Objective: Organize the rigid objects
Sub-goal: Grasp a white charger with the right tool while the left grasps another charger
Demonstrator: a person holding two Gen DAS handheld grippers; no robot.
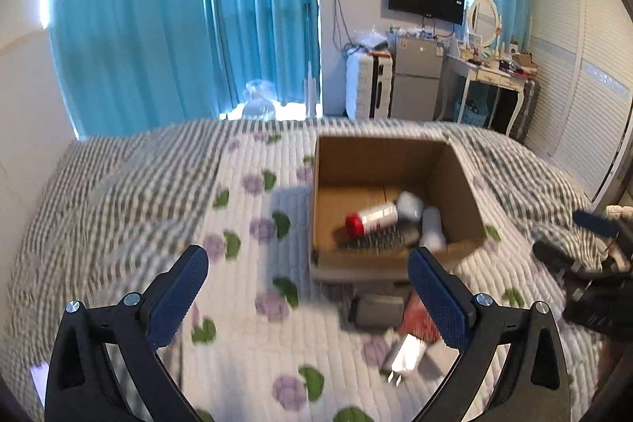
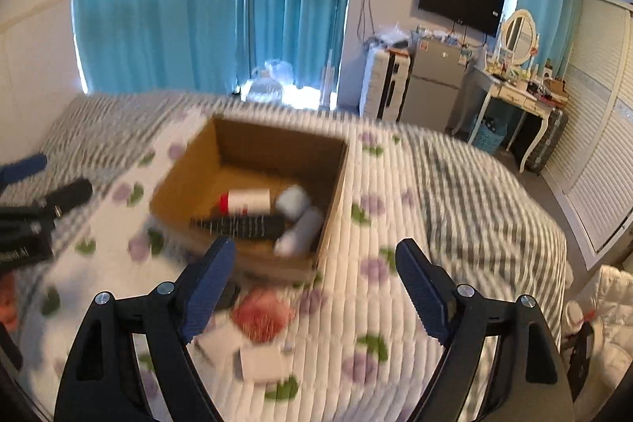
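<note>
An open cardboard box point(image 1: 451, 176) point(image 2: 336, 192) sits on the bed. In it lie a white bottle with a red cap point(image 1: 372, 218) point(image 2: 245, 202), a black hairbrush point(image 1: 372, 242) point(image 2: 241, 226), a white cylinder point(image 1: 431, 228) point(image 2: 300, 232) and a pale blue-white object point(image 1: 411, 204) point(image 2: 292, 198). In front of the box lie a dark grey item point(image 1: 376, 309), a red item point(image 1: 419, 315) point(image 2: 261, 315) and a white plug-like block point(image 1: 407, 356) point(image 2: 261, 362). My left gripper point(image 1: 308, 287) is open and empty, held above the quilt. My right gripper point(image 2: 316, 283) is open and empty near the box's front.
The bed has a floral quilt point(image 1: 253, 303) over a striped blanket point(image 2: 482, 200). Beyond it stand blue curtains point(image 1: 190, 26), a suitcase point(image 1: 368, 86), a small fridge point(image 1: 415, 82), a dressing table point(image 1: 494, 74) and a louvred wardrobe point(image 1: 585, 97). Both views are motion-blurred.
</note>
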